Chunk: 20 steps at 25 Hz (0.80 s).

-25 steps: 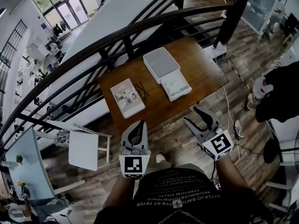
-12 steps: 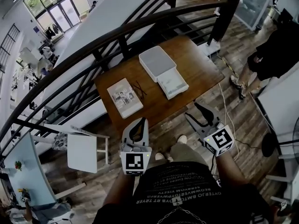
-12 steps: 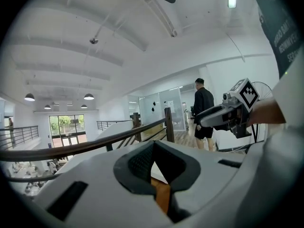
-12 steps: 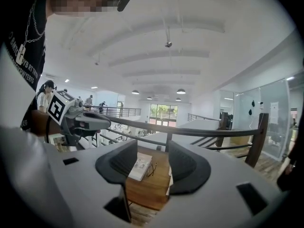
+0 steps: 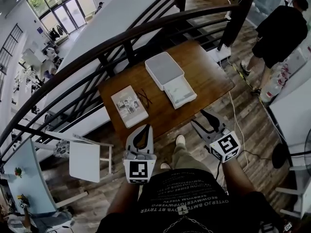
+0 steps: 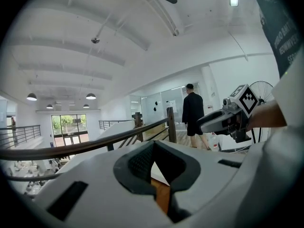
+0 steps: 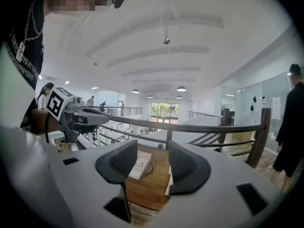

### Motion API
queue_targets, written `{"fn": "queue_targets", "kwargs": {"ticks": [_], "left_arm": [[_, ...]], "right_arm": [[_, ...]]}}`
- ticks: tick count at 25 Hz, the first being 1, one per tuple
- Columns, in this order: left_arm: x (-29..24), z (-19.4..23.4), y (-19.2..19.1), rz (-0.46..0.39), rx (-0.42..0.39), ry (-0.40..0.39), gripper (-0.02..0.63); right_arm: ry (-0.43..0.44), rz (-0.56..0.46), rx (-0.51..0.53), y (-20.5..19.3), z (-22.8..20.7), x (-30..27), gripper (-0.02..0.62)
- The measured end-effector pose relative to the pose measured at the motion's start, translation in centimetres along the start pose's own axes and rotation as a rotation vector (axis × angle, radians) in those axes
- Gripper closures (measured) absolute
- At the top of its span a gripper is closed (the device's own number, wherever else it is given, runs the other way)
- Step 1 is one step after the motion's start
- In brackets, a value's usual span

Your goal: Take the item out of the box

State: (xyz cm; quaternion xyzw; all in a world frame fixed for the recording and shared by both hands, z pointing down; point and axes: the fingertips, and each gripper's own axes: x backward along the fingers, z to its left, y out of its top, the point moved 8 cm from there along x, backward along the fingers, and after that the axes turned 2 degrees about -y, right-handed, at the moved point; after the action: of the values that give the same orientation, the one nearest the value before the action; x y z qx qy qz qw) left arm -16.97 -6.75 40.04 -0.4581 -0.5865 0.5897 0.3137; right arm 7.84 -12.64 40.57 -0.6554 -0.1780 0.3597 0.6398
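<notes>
On the brown wooden table [image 5: 206, 74] a white box lies open: its lid [image 5: 164, 68] is at the far side and its shallow tray [image 5: 181, 92] holds a pale flat item [image 5: 182, 94]. Both grippers hover short of the table's near edge, above the floor. My left gripper [image 5: 145, 128] has its tips together with nothing between them. My right gripper [image 5: 201, 120] is open and empty; in the right gripper view [image 7: 153, 163] the table shows through the gap between its pads. Neither gripper touches the box.
A book [image 5: 129, 106] and folded glasses [image 5: 145, 98] lie left of the box. A dark railing [image 5: 112, 45] runs behind the table. A person in black [image 5: 282, 25] stands at the upper right. A white chair [image 5: 85, 160] stands at left, and a cable [image 5: 234, 120] trails at right.
The person in black has walked from the right edge to the upper right. The wearer has stepped nearer the table, a shoe now showing between the grippers. The right gripper edged left.
</notes>
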Motion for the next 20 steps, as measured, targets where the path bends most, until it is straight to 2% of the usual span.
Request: {"fn": "queue_targets", "kwargs": {"ticks": [5,13,20], "left_arm": [[-2.4,0.4,0.4,-0.012,-0.011,0.008,0.601],[-6.9,1.4,1.2,0.008,-0.005,0.039,0.601],[-11.9,2.1,1.7,0.009,-0.020,0.028,0.601]], "right_arm": [[0.010,-0.003,-0.017,-1.1,-2.3,-2.1,0.393],[0.041,0.076,-0.015,-3.4,-6.1,-6.0,0.393],[0.073,0.142,-0.016,-5.9,-9.8,-10.2,0.393]]}}
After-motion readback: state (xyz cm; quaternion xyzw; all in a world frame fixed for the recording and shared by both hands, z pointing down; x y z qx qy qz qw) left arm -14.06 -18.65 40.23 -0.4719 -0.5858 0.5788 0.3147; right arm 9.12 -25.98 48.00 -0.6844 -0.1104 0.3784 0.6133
